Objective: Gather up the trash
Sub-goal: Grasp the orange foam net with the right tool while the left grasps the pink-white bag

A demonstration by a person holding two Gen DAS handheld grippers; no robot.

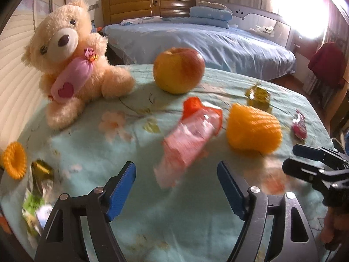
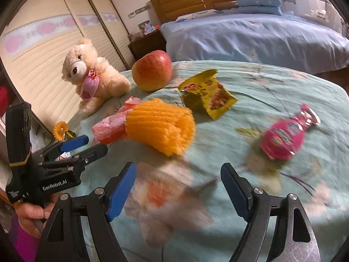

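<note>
Left gripper [image 1: 176, 187] and right gripper [image 2: 177, 191] both hung with jaws apart, empty; pink crumpled plastic wrapper [image 1: 189, 137] and orange foam fruit net [image 1: 253, 128] lay loose on teal floral bedspread [image 1: 91, 135], likely awaiting pickup.

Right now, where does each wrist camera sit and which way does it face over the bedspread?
Left wrist: on the left tongs, tilted down at the pink wrapper; right tongs at the right edge.
Right wrist: on the right tongs, tilted down at the bedspread; left tongs and hand at left.
Shared: teddy bear, apple, orange foam net.
</note>
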